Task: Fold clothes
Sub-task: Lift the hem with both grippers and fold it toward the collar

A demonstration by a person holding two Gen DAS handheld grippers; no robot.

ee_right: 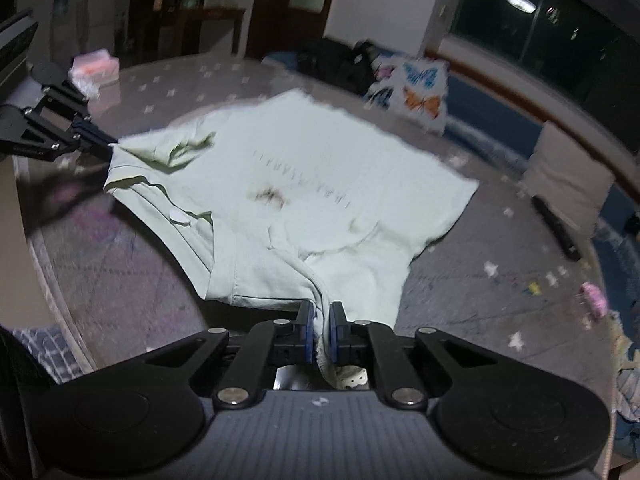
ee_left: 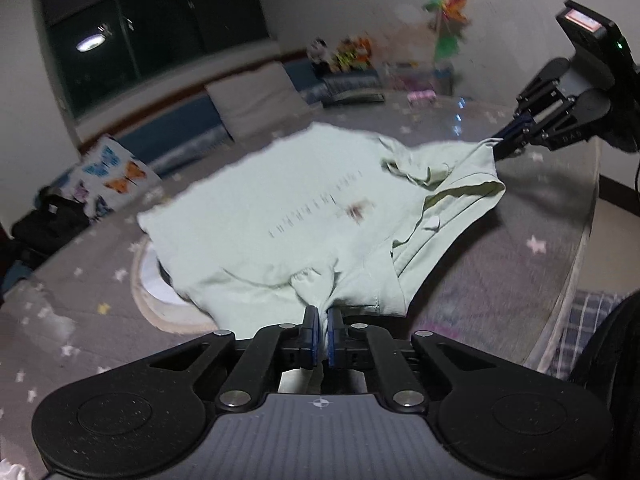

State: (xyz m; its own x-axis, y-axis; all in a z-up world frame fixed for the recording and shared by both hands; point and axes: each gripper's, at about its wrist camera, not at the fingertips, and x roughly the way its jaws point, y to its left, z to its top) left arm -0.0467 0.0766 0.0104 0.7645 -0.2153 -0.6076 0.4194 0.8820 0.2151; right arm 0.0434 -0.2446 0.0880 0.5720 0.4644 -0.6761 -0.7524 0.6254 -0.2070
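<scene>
A pale green T-shirt [ee_left: 304, 204] with a small dark print lies partly lifted over the round table; it also shows in the right wrist view [ee_right: 320, 184]. My left gripper [ee_left: 323, 316] is shut on a bunched shoulder of the shirt at its near edge. My right gripper [ee_right: 321, 312] is shut on the other shoulder. Each gripper shows in the other's view: the right one [ee_left: 500, 144] at the far right, the left one [ee_right: 106, 144] at the far left. The collar side hangs stretched between them, while the far hem rests on the table.
The table [ee_left: 500, 264] has a grey star-patterned cover. A white cloth [ee_left: 160, 284] lies under the shirt. A butterfly-print bag [ee_right: 416, 92], a pink box [ee_right: 94, 68], cushions [ee_left: 256, 96] and toys [ee_left: 348, 54] lie beyond. A dark stick [ee_right: 556, 228] lies at right.
</scene>
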